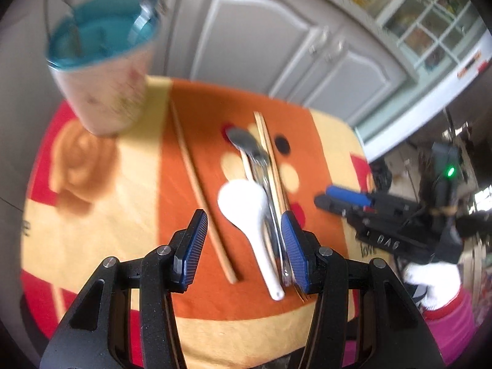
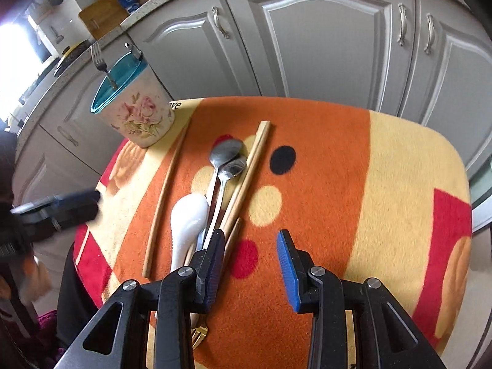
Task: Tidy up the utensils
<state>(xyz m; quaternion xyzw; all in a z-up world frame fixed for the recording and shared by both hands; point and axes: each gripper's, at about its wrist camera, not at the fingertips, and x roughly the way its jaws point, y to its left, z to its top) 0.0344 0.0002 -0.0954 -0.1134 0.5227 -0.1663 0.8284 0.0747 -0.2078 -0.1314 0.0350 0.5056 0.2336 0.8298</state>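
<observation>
A: Orange-and-yellow fleece cloth [image 2: 323, 141] over the table, grey cabinet doors [image 2: 323, 46] behind. Floral utensil holder [image 2: 141, 117] with teal liner at far left corner, one fork [image 2: 100, 60] already standing inside.

B: Loose pile mid-cloth?

A: Single chopstick [image 2: 166, 196] lying apart on the left; then white ceramic spoon [image 2: 187, 221], two metal spoons [image 2: 227, 156], another chopstick [image 2: 246, 178], all touching or overlapping. Gold fork tip [image 2: 200, 333] poking out near the bottom.

B: Grippers?

A: Left gripper [image 1: 243, 230] spread wide, empty, hovering over white spoon. Right gripper [image 2: 250, 246] parted, empty, above bare cloth beside the pile.

B: Step?

A: Probably reaching for a pick. Next: straddle one handle, close, lift, drop into holder.
</observation>
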